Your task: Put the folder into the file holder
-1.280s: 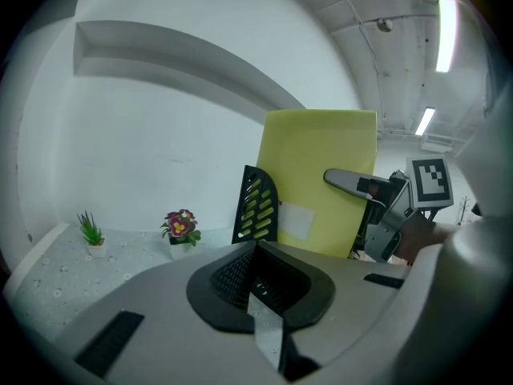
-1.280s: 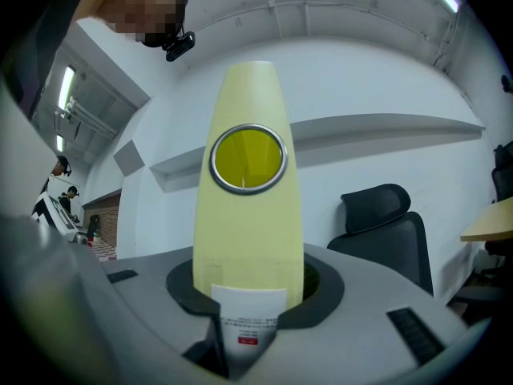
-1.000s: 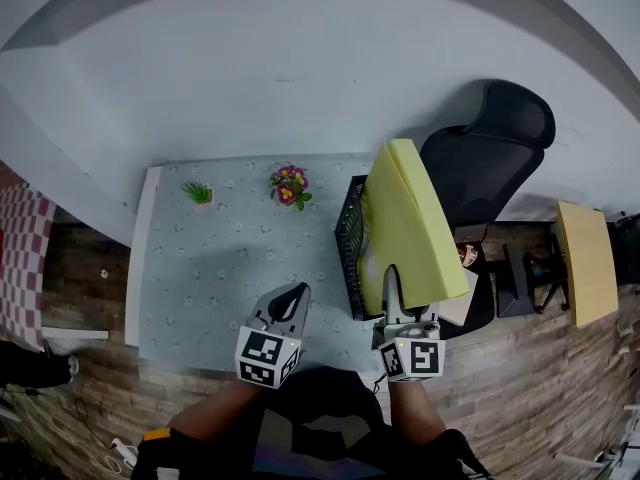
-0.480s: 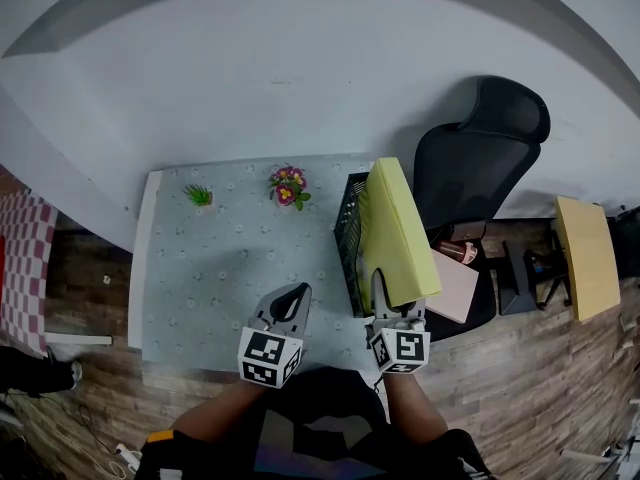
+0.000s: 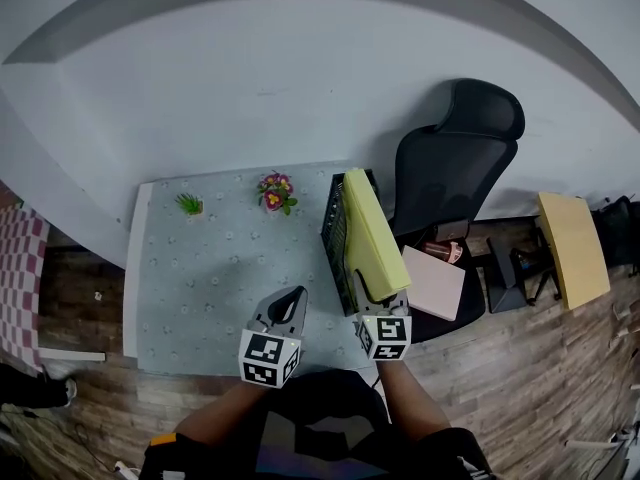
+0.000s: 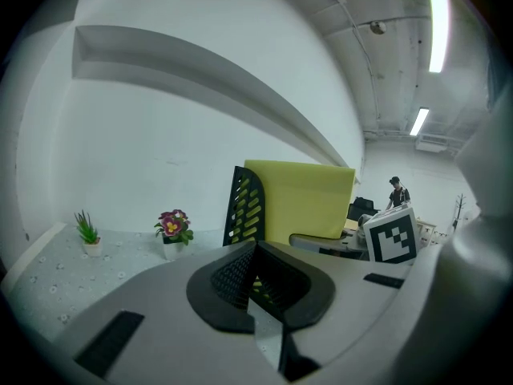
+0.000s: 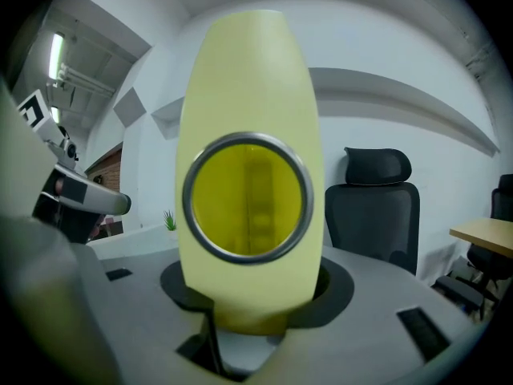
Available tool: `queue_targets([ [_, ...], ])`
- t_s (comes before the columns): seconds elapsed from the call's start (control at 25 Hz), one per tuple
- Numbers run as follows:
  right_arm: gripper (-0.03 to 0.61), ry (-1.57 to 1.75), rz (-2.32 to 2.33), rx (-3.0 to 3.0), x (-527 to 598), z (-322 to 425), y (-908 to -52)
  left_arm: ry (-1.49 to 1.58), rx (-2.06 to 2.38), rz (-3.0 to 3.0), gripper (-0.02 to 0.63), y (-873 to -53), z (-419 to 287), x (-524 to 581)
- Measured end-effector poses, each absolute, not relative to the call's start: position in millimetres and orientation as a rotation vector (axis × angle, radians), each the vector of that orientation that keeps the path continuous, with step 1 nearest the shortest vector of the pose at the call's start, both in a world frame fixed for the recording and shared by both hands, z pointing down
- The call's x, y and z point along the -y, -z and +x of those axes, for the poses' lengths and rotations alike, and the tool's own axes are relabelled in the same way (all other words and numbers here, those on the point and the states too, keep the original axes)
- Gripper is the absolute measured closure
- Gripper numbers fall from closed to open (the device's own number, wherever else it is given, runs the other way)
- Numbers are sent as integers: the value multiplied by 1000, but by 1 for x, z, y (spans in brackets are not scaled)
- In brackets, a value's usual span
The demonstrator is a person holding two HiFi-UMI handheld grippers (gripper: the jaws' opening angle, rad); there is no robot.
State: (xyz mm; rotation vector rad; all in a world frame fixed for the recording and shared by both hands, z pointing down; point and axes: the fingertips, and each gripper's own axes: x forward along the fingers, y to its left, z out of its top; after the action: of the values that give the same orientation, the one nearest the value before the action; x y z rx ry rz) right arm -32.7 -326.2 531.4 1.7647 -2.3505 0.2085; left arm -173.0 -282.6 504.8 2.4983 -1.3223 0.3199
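Note:
A yellow folder (image 5: 370,233) stands on edge in the black file holder (image 5: 335,233) at the table's right end. Its spine, with a metal finger ring (image 7: 246,196), faces my right gripper (image 5: 381,303). That gripper's jaws are opening; the spine's lower end (image 7: 248,295) lies between them with dark gaps at both sides. My left gripper (image 5: 290,300) hovers over the table's near edge, left of the holder, shut and empty. In the left gripper view the folder (image 6: 300,199) and holder (image 6: 244,207) stand just beyond its closed tips (image 6: 255,251).
A potted flower (image 5: 272,190) and a small green plant (image 5: 188,205) stand at the table's back. A black office chair (image 5: 455,158) with a pink item (image 5: 433,283) on its seat is right of the holder. A wooden desk top (image 5: 572,248) lies farther right.
The folder has dropped from a raised tilt to stand upright in the holder. My right gripper followed it down and left. The left gripper kept its place.

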Motion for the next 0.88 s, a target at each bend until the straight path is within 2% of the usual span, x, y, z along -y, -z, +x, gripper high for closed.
queue_targets([
  [0.28, 359, -265, 1698, 2353, 304, -31, -521, -274, 1268, 2519, 604, -501, -156, 272],
  [0.68, 342, -259, 1864, 2304, 239, 4, -474, -268, 1136, 2623, 604, -492, -111, 254],
  [0.8, 386, -249, 1936, 2263, 223, 22, -468, -274, 1086, 2659, 604, -490, -94, 249],
  [0.88, 437, -251, 1988, 2234, 215, 34, -464, -281, 1052, 2685, 604, -488, -82, 246],
])
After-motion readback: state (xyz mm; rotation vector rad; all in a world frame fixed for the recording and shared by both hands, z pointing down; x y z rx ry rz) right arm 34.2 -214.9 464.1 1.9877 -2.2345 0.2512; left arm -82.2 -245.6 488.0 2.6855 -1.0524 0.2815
